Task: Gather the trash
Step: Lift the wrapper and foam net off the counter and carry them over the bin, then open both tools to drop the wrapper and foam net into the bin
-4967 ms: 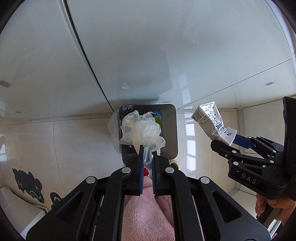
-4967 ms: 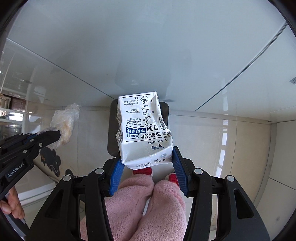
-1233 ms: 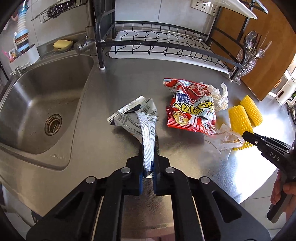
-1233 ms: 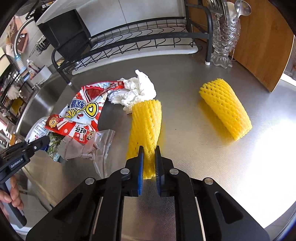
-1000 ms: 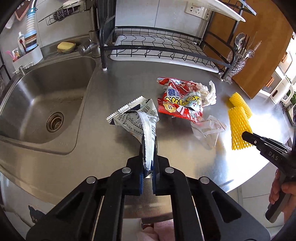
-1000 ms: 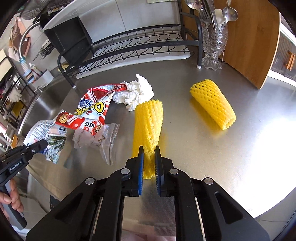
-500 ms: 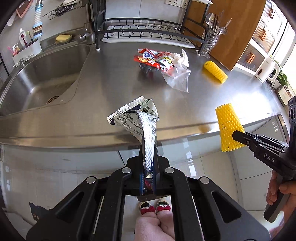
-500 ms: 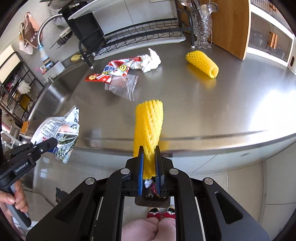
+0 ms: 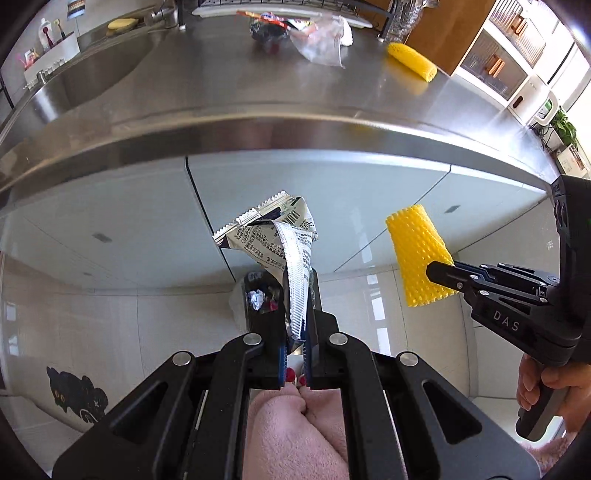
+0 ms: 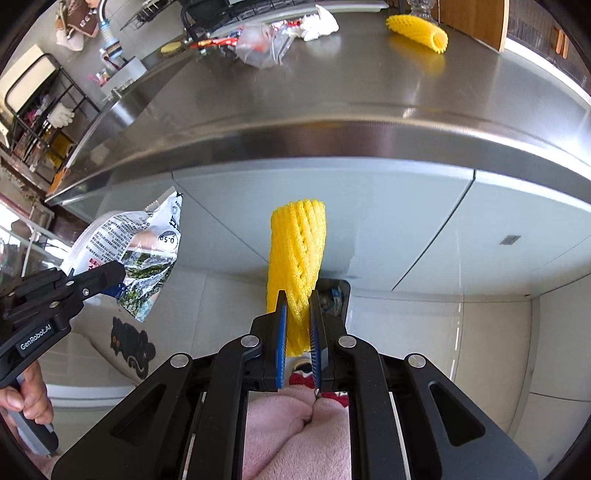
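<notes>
Left wrist view: the left gripper [image 9: 294,349] has its jaws nearly together, pinching the lower tail of a crumpled silver wrapper [image 9: 275,236], which stands up from the blue pads in front of the pale cabinet doors [image 9: 122,218]. Just beyond the fingers, low on the floor, sits a dark bin [image 9: 263,299] with scraps inside; the wrapper hides its right side. To the right, the right gripper [image 9: 441,275] comes in from the edge, clamped on the lower end of a yellow foam net [image 9: 417,254].

Right wrist view: the right gripper [image 10: 298,341] is closed to a narrow gap on the net [image 10: 297,254], squeezing its lower part between the blue pads, while the upper part rises free. The bin [image 10: 338,295] shows just behind the fingers, on the right, mostly hidden by them, so how full it is cannot be told. At the left, the left gripper [image 10: 110,275] holds the wrapper [image 10: 135,251] up beside the cabinet.

Both pieces hang below the steel counter [image 10: 332,96] edge, well apart from each other. Far back on the counter lie a second foam net [image 10: 417,27] at the right, and a heap of a clear bag [image 10: 264,46], a red snack packet [image 10: 212,42] and white tissue [image 10: 319,20] at the middle. A sink [image 9: 92,70] is at the far left.
</notes>
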Tool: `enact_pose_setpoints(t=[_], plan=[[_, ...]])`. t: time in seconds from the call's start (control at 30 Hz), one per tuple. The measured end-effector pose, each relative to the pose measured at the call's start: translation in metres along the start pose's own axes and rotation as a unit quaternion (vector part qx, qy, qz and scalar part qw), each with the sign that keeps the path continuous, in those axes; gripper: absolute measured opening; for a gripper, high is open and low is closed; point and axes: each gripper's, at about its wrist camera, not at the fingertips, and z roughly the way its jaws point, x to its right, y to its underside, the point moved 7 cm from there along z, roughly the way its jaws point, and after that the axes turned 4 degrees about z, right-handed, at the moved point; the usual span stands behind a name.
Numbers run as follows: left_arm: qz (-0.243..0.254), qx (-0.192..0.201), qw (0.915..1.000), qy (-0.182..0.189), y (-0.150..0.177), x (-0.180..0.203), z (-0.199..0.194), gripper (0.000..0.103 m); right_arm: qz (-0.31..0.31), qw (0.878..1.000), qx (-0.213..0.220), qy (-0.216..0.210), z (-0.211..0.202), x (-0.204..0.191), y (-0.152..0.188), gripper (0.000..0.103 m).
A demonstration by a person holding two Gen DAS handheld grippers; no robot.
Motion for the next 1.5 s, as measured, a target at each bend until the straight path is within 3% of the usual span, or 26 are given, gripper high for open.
enact_pose_setpoints(t=[0.3, 0.77, 1.13, 1.33, 1.4, 1.43, 1.5], plan=[[-0.008, -0.056, 0.9983, 0.016, 0.029, -0.004, 0.083, 0.005, 0.034, 0.997, -0.064, 0.002, 0.075, 0.025, 0.03, 0.012], [-0.025, -0.121, 0.9914, 0.045, 0.055, -0.034, 0.214, 0.005, 0.102, 0.987, -0.126, -0.001, 0.208, 0.042, 0.028, 0.012], [-0.025, -0.158, 0.985, 0.065, 0.064, -0.038, 0.27, 0.006, 0.141, 0.977, -0.16, 0.009, 0.264, 0.048, 0.035, 0.015], [-0.03, -0.164, 0.9838, 0.066, 0.063, -0.038, 0.273, 0.015, 0.161, 0.973, -0.165, 0.001, 0.274, 0.052, 0.034, 0.016], [-0.029, -0.165, 0.9836, 0.066, 0.062, -0.039, 0.271, 0.02, 0.168, 0.972, -0.166, -0.001, 0.275, 0.052, 0.032, 0.022], [-0.029, -0.165, 0.9836, 0.067, 0.061, -0.04, 0.27, 0.025, 0.17, 0.971, -0.165, -0.003, 0.274, 0.052, 0.03, 0.033], [-0.029, -0.161, 0.9842, 0.066, 0.06, -0.039, 0.266, 0.029, 0.173, 0.971, -0.162, -0.009, 0.273, 0.051, 0.027, 0.043]])
